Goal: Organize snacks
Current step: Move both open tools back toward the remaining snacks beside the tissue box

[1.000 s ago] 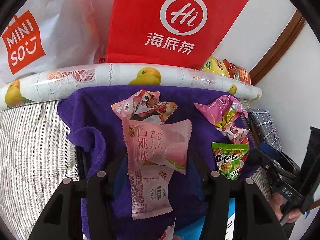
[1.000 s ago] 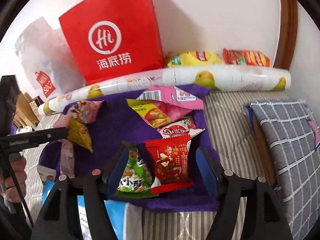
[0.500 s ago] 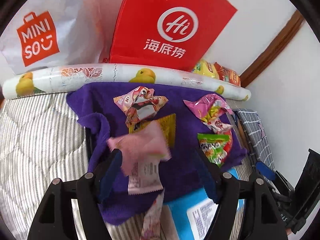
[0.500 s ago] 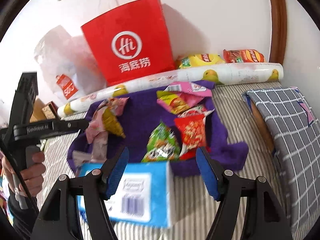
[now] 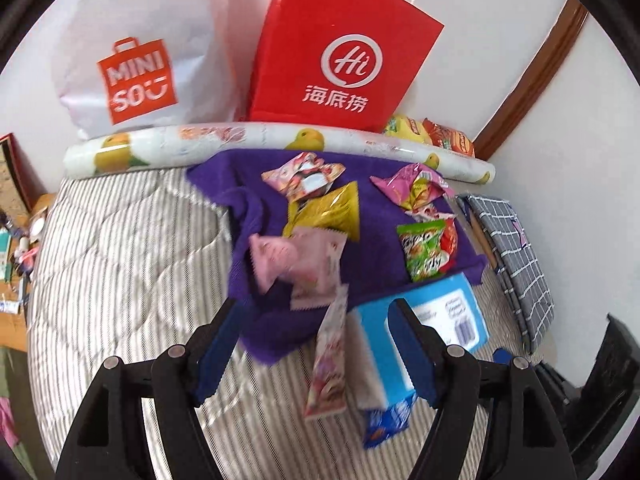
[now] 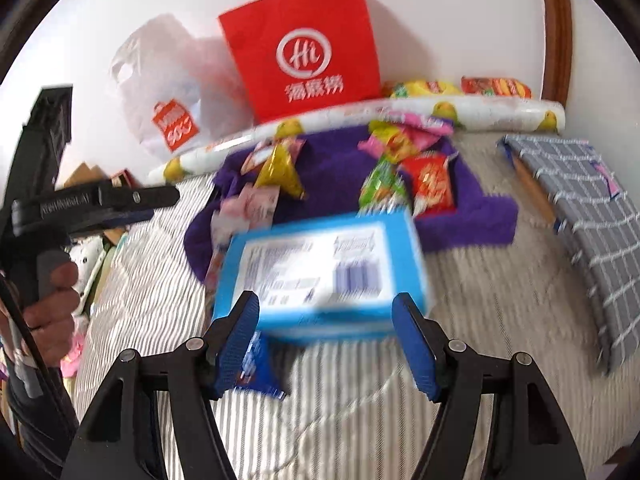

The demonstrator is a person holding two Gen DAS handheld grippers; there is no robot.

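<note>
Striped bed, purple towel strewn with snack packets. Left gripper and right gripper both spread wide, holding nothing. Blue box near towel's front edge. Sorting barely begun, judging by scatter.

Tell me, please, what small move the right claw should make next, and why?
Probably ease the right claw forward and close on the blue box. Its jaws are open and empty, the box lies straight ahead on the striped bedding, just off the purple towel where the other snacks lie. The view is blurred, so contact is uncertain.
</note>
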